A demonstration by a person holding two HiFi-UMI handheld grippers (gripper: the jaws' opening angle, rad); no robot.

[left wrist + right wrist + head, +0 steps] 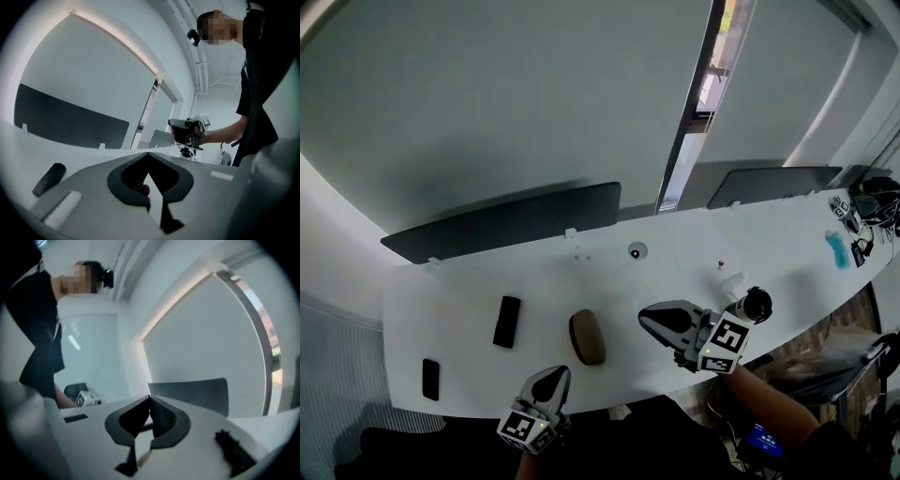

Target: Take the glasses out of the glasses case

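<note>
Case (587, 337): brown oval, lid down, flat on table (787, 239), betw. the two tongs. It's just ahead & right of L tongs (553, 377), near & left of R tongs (645, 321) tips. Neither touches it. Glasses not seen, presumably inside.

L tongs (148, 157): jaws together, nothing betw. them, at the near table edge. R tongs (150, 399): jaws together too, empty, over the table, tips aimed toward the case side.

Black bar (506, 322) lies ahead & left of L tongs, apart from case. Small black slab (430, 379) lies further left.

Step, as I read it: approach, case not opened yet. Next prob. needs jaws parted first, then one pair to pin the base & the other to catch the lid edge & lift. Which side the seam faces can't be told from here.
</note>
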